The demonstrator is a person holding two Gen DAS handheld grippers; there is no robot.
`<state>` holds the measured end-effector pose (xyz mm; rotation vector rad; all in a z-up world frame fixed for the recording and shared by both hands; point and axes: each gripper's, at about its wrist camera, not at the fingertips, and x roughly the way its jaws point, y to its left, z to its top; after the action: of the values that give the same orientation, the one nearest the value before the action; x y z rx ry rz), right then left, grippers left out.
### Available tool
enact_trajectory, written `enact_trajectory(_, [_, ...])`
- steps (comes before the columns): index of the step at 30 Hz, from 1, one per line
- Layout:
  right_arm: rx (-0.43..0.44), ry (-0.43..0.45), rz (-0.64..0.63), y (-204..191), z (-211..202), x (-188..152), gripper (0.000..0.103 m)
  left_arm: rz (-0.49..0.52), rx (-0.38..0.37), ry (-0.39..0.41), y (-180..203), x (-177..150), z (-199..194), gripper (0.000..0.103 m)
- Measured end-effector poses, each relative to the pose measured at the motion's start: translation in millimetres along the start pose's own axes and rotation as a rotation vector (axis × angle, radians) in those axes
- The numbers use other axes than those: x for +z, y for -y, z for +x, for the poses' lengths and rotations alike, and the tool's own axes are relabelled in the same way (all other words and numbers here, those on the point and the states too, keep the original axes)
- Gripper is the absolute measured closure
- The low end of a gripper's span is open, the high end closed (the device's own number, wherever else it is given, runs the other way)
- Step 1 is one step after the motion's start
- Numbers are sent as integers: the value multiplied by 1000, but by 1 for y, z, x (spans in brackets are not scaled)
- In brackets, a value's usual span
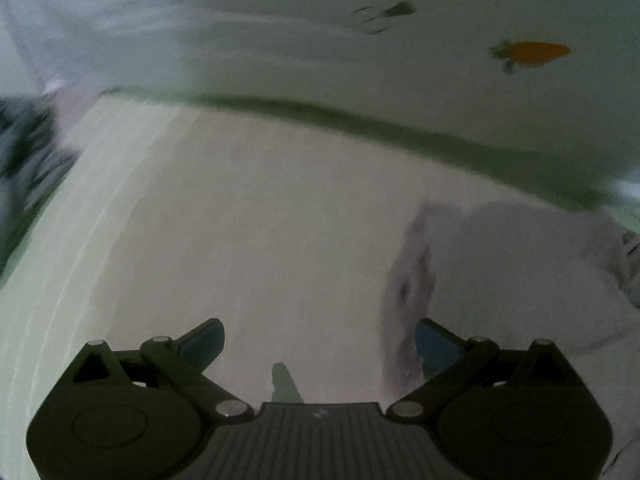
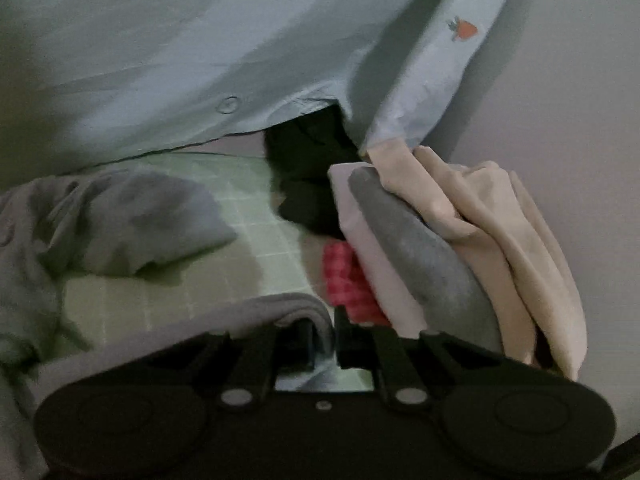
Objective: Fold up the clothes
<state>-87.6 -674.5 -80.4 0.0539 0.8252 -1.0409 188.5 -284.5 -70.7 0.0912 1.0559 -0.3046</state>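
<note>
Looking along the left tool (image 1: pixel 320 344), its jaws stand spread wide with nothing between them. Below it lies a pale cream cloth (image 1: pixel 224 216), flat and blurred. A lavender-grey garment (image 1: pixel 520 272) sits to the right, its near edge just beside the right-hand finger. Beyond a dark green fold line (image 1: pixel 400 128), a pale sheet bears a carrot print (image 1: pixel 536 53).

Along the right tool (image 2: pixel 322 340), the jaws are pressed together, pinching the rolled edge of a grey garment (image 2: pixel 256 312); that edge runs leftward from the jaws and low across the view. More grey cloth (image 2: pixel 120 220) lies crumpled to the left on a green gridded mat (image 2: pixel 256 240). A light blue shirt (image 2: pixel 180 60) with a button hangs ahead. To the right stands a stack of beige, grey and pink-checked cloth (image 2: pixel 460 240), with a dark item (image 2: pixel 312 176) behind it.

Judgement: the right hand owns the grip. The left tool, free and open, would take a second point along the same grey edge, though which hand is nearer the far end cannot be told.
</note>
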Motion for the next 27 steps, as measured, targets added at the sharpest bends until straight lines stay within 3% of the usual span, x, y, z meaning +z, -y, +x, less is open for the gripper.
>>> enact_trajectory(4, [-6, -53, 43, -6, 16, -9, 93, 12, -115, -4, 21, 26, 25, 8])
enact_trajectory(6, [-13, -74, 64, -5, 17, -16, 92, 16, -166, -22, 30, 32, 37, 31])
enact_trajectory(8, [-16, -93, 92, -2, 17, -23, 92, 11, -189, -39, 36, 33, 45, 83])
enact_trajectory(9, [-19, -97, 99, 0, 15, -27, 92, 6, -203, -43, 37, 33, 47, 89])
enact_trajectory(15, [-36, -75, 145, 17, -1, -34, 92, 27, -237, 69, 30, 20, 7, 95])
enact_trajectory(20, [-37, 30, 182, 29, -37, -31, 92, -12, -201, 169, -5, -14, -51, 95])
enact_trajectory(24, [6, 101, 175, 28, -72, -36, 92, -127, -122, 181, -63, -65, -94, 95])
enact_trajectory(27, [55, 118, 164, 20, -92, -48, 91, -204, -5, 135, -114, -117, -113, 95])
